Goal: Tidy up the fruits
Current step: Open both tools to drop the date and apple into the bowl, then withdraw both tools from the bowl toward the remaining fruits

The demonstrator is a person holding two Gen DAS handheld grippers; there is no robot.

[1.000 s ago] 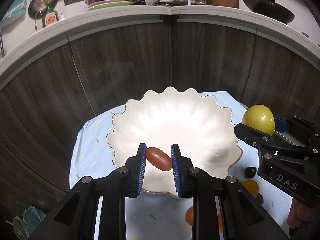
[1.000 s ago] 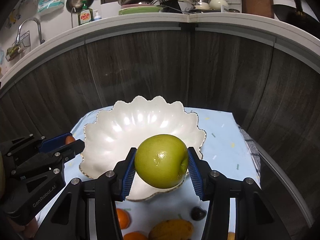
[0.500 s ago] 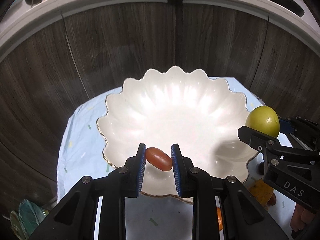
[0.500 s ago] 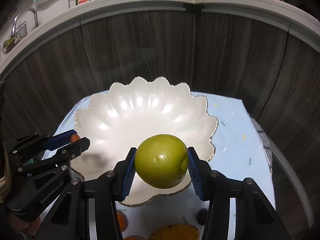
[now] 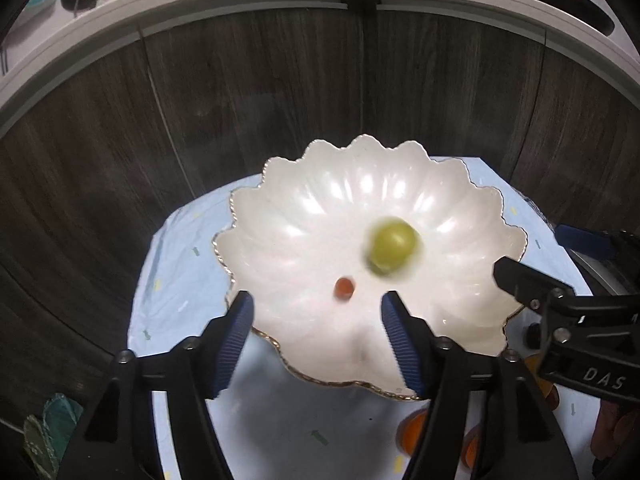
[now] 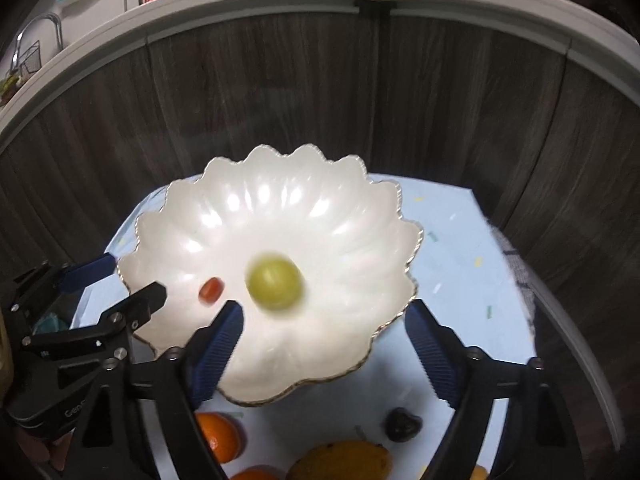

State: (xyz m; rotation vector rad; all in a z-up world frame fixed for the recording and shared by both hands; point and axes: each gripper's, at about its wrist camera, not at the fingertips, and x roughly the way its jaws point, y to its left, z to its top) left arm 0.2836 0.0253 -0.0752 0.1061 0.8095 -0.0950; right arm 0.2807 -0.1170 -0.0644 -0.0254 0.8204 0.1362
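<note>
Two fruits blurred inside scalloped white glossy bowl with gilt rim [image 5: 280, 184]: round smooth green apple [image 5: 391, 247] near centre, small oblong red fruit [image 5: 345, 287] just beside it. Blur suggests both loose, probably tumbling toward dip. Left tool [image 5: 316, 340] opening, nothing between ribbed blue pads. Right tool [image 6: 324, 348] opening too, nothing between pads, poised above near rim. Pale blue speckled cloth on surface [image 6: 452, 240]. Waiting outside bowl: round orange [image 6: 218, 436], dark heart-shaped fruit [image 6: 402, 424], yellow-orange mango [image 6: 340, 462].
</note>
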